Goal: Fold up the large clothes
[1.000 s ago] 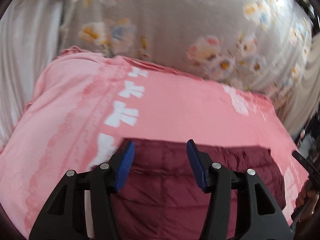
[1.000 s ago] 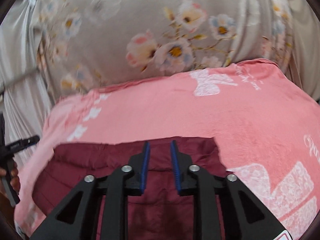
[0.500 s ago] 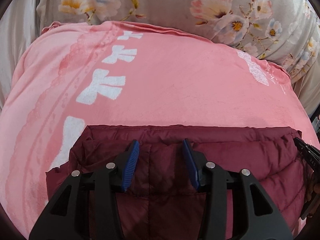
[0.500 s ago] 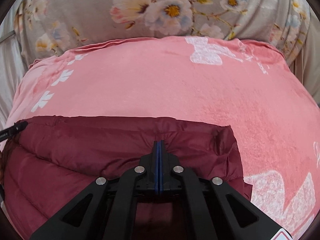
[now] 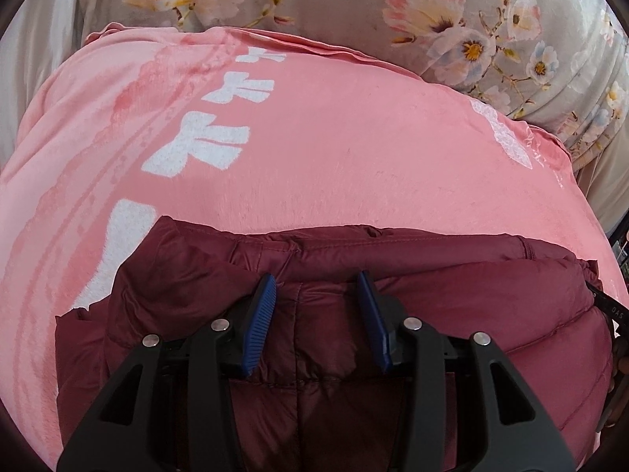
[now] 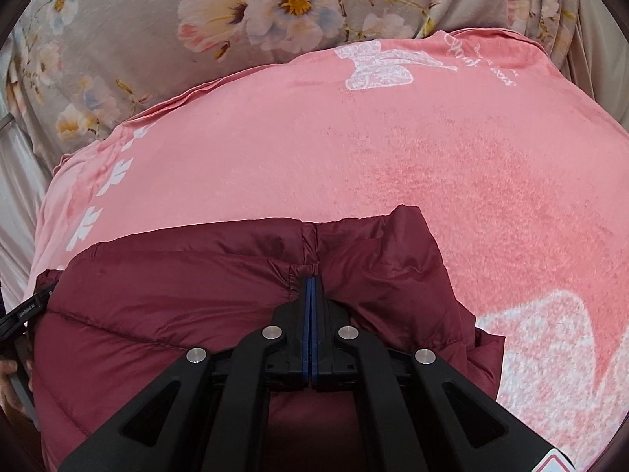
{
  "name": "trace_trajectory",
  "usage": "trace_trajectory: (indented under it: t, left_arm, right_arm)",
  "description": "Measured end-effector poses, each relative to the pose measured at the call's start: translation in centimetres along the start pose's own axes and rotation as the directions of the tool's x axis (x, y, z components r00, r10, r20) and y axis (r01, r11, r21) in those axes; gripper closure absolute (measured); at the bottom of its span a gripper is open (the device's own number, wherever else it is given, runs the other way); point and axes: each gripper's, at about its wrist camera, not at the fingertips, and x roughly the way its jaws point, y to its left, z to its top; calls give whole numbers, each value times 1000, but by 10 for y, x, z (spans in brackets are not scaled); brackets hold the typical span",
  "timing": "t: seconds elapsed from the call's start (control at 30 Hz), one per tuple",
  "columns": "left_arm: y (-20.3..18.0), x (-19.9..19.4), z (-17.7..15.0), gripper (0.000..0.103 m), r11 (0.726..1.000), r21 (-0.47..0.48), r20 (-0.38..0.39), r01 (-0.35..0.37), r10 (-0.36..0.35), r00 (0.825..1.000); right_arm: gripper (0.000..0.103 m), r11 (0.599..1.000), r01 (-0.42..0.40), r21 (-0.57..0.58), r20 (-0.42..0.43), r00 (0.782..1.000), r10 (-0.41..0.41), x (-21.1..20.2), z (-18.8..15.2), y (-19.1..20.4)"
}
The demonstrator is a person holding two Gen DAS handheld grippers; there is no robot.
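Note:
A maroon quilted puffer jacket [image 5: 432, 299] lies on a pink blanket [image 5: 334, 149], its far edge straight across the view. My left gripper [image 5: 316, 287] is open, its blue pads [image 5: 261, 314] resting on the jacket near its left end, with jacket fabric between them. In the right wrist view the jacket [image 6: 177, 275] fills the lower half. My right gripper [image 6: 310, 283] is shut on a pinch of the jacket's fabric near the far edge, towards its right corner.
The pink blanket [image 6: 432, 149] with white bow prints covers a bed. A grey floral sheet [image 5: 452, 27] lies beyond it and also shows in the right wrist view [image 6: 157, 31]. The other gripper's black tip shows at each view's edge [image 5: 607, 306].
Both grippers have come down onto the jacket. My right gripper closed on the fabric about half a second ago. My left gripper's pads have narrowed a little but stay apart.

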Motion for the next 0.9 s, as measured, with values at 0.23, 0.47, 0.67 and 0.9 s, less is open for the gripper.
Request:
trace_trajectory:
  t: [0.23, 0.47, 0.67, 0.9]
  left_arm:
    - [1, 4, -1, 61, 1000, -2, 0, 2, -2, 1000]
    - [1, 3, 0, 62, 1000, 4, -2, 0, 0, 1000]
    - [-31, -47, 14, 62, 999, 0, 39, 39, -39, 998]
    - [-109, -41, 12, 62, 996, 72, -6, 42, -42, 999]
  right_arm:
    - [103, 999, -36, 31, -8, 999, 36, 4, 0, -5]
    - [102, 1000, -11, 17, 5, 1000, 11, -8, 3, 0]
    - [96, 987, -81, -136, 69, 993, 91, -56, 5, 81]
    - [97, 963, -135, -232, 15, 990, 142, -40, -15, 164]
